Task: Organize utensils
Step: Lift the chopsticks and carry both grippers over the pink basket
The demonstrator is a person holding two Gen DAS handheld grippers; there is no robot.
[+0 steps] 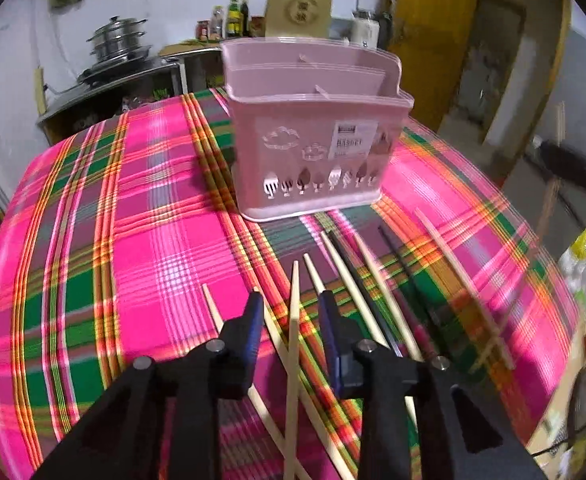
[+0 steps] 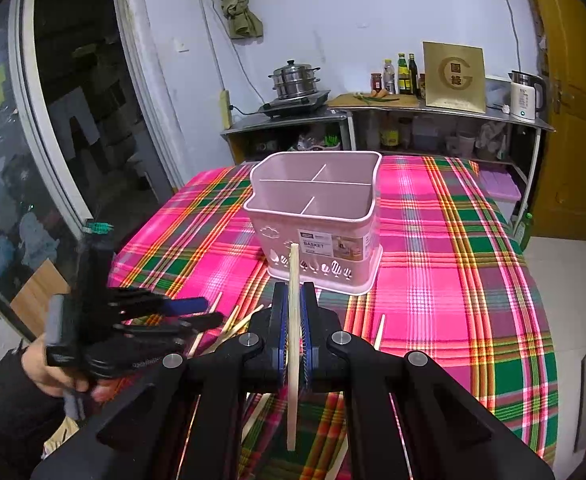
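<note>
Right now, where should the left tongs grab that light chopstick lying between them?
Grip the light chopstick around its middle, coming straight down from above. It lies flat on the tablecloth, running lengthwise between the open left tongs, so the pads can close across its thin sides.

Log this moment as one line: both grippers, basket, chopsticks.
left gripper open above loose chopsticks | right gripper shut on chopstick | basket empty on tablecloth

The pink utensil basket (image 2: 317,216) looks like smooth, faintly glossy plastic with a paper label. Pale chopsticks (image 1: 369,280) look like matt wood. A woven plaid cloth (image 2: 453,264) covers the counter. At eleven o'clock, a shiny metal steamer pot (image 2: 295,78).
</note>
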